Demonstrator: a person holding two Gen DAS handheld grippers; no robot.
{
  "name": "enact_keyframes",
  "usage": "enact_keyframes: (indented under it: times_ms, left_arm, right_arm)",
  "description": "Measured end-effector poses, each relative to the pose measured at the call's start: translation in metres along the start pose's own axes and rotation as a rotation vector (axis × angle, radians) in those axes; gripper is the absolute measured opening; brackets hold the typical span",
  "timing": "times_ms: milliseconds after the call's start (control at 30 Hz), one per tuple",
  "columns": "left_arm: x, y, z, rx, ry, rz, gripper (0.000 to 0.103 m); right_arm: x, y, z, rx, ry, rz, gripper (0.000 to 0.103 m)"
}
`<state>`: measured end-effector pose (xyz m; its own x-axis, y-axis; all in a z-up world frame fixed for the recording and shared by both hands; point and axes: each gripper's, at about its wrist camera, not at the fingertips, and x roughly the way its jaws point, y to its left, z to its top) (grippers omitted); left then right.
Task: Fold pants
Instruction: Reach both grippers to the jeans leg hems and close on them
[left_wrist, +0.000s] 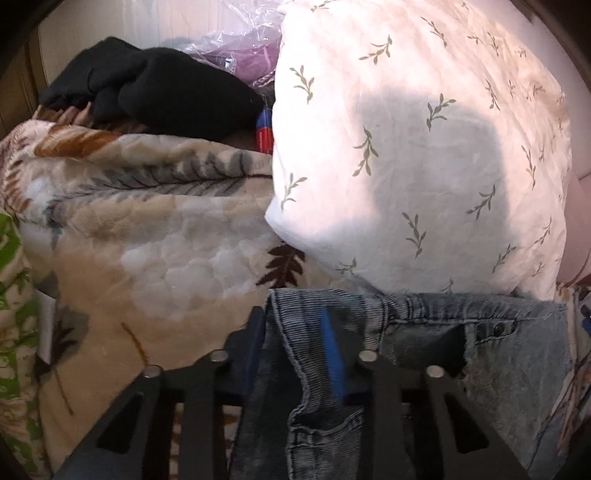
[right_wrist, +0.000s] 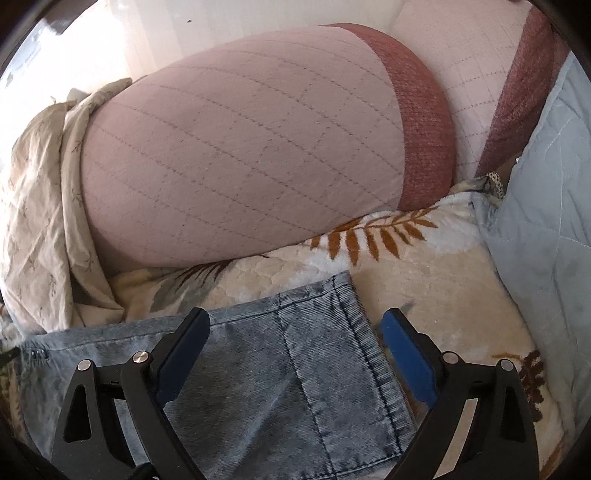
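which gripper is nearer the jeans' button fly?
Left. The left gripper is clamped on the jeans waistband beside the button fly. The right gripper is open over the opposite waistband corner, fly far off.

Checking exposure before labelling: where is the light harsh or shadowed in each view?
Left wrist: sunlit pillow with a broad grey shadow across its middle; edges soft. Right wrist: window glare washes out the top left corner; jeans evenly lit; fisheye bends the pink cushion.

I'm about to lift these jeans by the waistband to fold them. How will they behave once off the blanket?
The jeans will likely hang limp: the edge already bunches between the left gripper. The denim looks thick, so probably fairly heavy. Its ribbed weave should resist slipping.
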<state>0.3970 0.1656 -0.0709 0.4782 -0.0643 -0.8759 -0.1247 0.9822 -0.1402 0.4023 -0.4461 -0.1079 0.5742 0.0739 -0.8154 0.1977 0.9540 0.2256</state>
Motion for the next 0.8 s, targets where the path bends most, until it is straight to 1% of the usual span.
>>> enact_keyframes:
  times_ms: [33, 100, 167, 267, 367, 433, 567, 633, 800]
  left_arm:
    - [0.002, 0.000, 0.001, -0.001, -0.002, -0.003, 0.025]
    - [0.005, -0.001, 0.003, -0.001, -0.013, 0.002, 0.020]
    - [0.008, -0.001, 0.005, -0.004, -0.025, -0.008, 0.010]
    - [0.017, -0.004, 0.011, -0.005, -0.035, -0.023, 0.007]
    - [0.021, -0.009, 0.014, 0.008, -0.046, -0.027, 0.006]
    - [0.026, -0.016, 0.018, 0.008, -0.053, -0.029, 0.006]
    - [0.026, -0.022, 0.015, 0.019, -0.072, -0.028, 0.005]
    - [0.019, -0.032, 0.008, 0.023, -0.079, -0.029, 0.005]
    - [0.011, -0.037, 0.002, 0.025, -0.090, -0.021, 0.005]
  right_arm:
    - [0.001, -0.003, 0.002, 0.011, 0.001, 0.007, 0.095]
    - [0.003, -0.008, 0.006, 0.030, 0.000, 0.012, 0.094]
    - [0.006, -0.013, 0.010, 0.054, 0.002, 0.022, 0.091]
    - [0.014, -0.020, 0.017, 0.070, 0.007, 0.015, 0.088]
    - [0.025, -0.025, 0.021, 0.083, 0.019, 0.011, 0.079]
    - [0.034, -0.026, 0.021, 0.085, 0.032, 0.009, 0.077]
    - [0.054, -0.026, 0.016, 0.082, 0.089, 0.008, 0.070]
    - [0.062, -0.027, 0.012, 0.083, 0.120, 0.009, 0.067]
    - [0.061, -0.031, 0.015, 0.092, 0.109, 0.027, 0.060]
